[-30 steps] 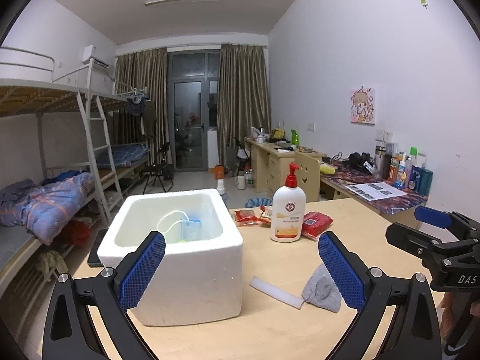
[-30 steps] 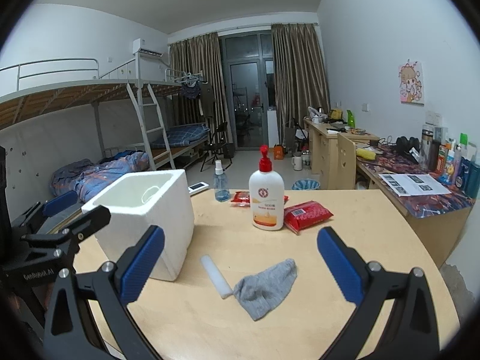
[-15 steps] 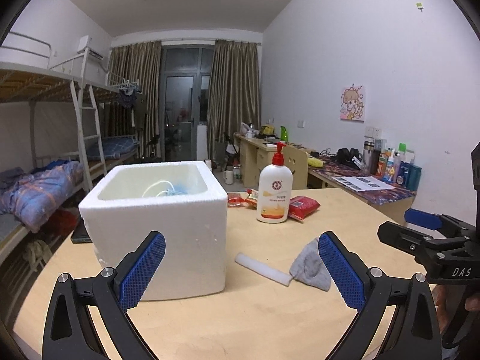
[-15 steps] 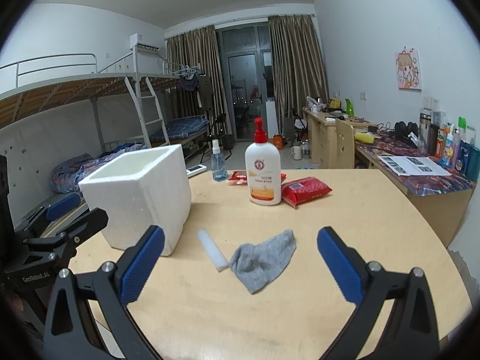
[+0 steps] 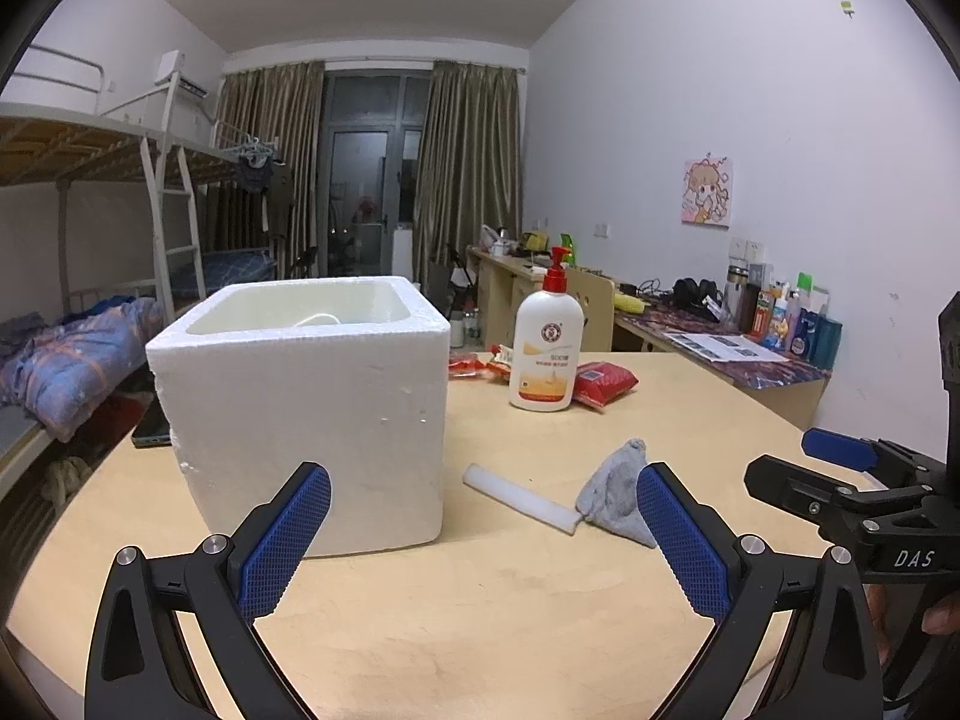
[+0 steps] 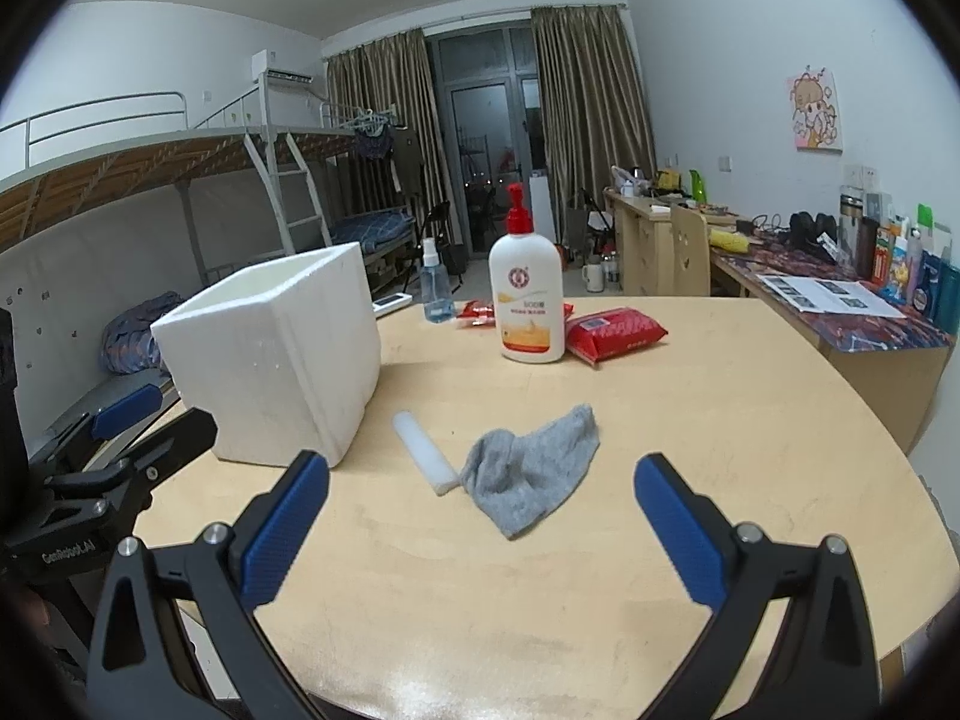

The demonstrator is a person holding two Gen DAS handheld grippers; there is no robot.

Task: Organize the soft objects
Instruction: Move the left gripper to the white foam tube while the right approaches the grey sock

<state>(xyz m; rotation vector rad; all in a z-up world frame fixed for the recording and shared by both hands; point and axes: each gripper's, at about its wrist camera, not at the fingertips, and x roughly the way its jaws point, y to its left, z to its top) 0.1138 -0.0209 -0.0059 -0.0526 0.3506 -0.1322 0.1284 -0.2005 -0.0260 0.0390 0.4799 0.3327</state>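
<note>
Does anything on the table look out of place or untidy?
Yes. A grey sock lies crumpled on the table, beside a white stick, outside the foam box. Nothing looks spilled or broken.

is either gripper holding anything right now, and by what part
Nothing is held. The left gripper and right gripper are both open above the table; the grey sock lies untouched.

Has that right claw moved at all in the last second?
Yes. The right claw has come down and closer: in its view the pump bottle now rises against the curtains, and the grey sock looks bigger.
</note>
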